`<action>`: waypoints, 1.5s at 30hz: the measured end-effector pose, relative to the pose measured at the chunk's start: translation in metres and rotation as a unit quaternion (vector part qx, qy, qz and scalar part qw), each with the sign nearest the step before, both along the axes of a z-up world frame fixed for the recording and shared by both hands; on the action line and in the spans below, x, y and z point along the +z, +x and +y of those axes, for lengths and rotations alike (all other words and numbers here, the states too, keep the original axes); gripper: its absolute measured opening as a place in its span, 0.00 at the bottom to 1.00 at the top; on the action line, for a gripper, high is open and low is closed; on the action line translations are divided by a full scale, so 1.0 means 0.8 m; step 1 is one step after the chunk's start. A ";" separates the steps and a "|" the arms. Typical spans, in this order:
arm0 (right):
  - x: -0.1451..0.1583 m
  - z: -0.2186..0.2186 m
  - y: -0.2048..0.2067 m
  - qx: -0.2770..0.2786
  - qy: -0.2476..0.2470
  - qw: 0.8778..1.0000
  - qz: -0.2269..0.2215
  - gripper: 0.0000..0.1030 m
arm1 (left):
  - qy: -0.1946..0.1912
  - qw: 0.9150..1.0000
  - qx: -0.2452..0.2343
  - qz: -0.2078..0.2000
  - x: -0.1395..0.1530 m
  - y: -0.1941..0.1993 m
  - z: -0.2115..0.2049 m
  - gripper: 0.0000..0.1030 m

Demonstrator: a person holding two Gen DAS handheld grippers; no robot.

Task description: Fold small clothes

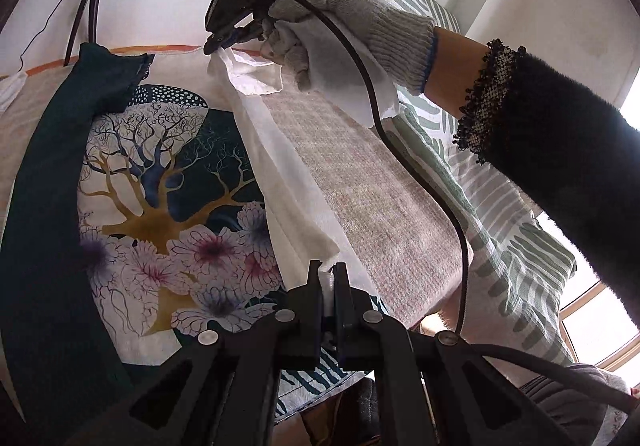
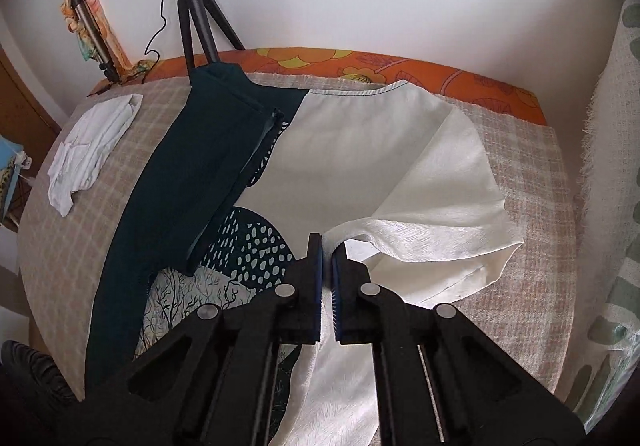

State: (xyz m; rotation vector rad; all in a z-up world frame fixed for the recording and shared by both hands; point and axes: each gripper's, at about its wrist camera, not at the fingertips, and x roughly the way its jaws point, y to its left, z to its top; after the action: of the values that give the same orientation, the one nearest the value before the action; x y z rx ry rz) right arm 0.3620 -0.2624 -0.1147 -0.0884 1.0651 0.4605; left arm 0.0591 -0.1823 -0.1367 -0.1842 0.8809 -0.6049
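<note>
A small shirt [image 1: 168, 181] with a tree-and-flower print, a dark teal left side [image 1: 44, 205] and a white right side [image 1: 280, 173] lies on the checked table cloth [image 1: 380, 197]. My left gripper [image 1: 328, 278] is shut on the white side's near edge. My right gripper [image 1: 224, 41], held by a gloved hand, is shut on the white sleeve's far end. In the right wrist view my right gripper [image 2: 327, 250] pinches the white sleeve [image 2: 432, 213], lifted and folded inward over the shirt [image 2: 344, 149]; the teal sleeve [image 2: 208, 157] lies folded across it.
A folded white garment [image 2: 92, 149] lies at the table's far left. A tripod with ring light [image 2: 192, 5] stands at the back edge beside an orange floral cloth [image 2: 360, 65]. A green-striped cloth [image 1: 500, 205] hangs along the right side.
</note>
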 end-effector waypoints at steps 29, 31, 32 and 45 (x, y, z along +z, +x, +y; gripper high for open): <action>0.005 -0.105 0.038 -0.116 0.090 0.988 0.037 0.35 | 0.059 0.997 0.037 -0.039 0.031 -0.005 0.084 0.40; -0.005 -0.105 0.046 -0.120 0.087 0.988 0.047 0.36 | 0.057 0.997 0.035 -0.037 0.029 -0.003 0.084 0.40; -0.010 -0.102 0.048 -0.122 0.085 0.988 0.051 0.37 | 0.056 0.997 0.034 -0.034 0.028 -0.001 0.084 0.40; -0.031 -0.068 0.073 -0.133 0.041 0.988 0.059 0.05 | 0.038 0.998 0.055 -0.020 0.023 0.006 0.117 0.39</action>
State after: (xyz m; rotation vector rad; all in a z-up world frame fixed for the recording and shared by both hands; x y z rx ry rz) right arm 0.4202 -0.3171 -0.1397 0.1544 1.1534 0.2688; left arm 0.0637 -0.0887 -0.1186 -0.1508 0.8487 -0.4696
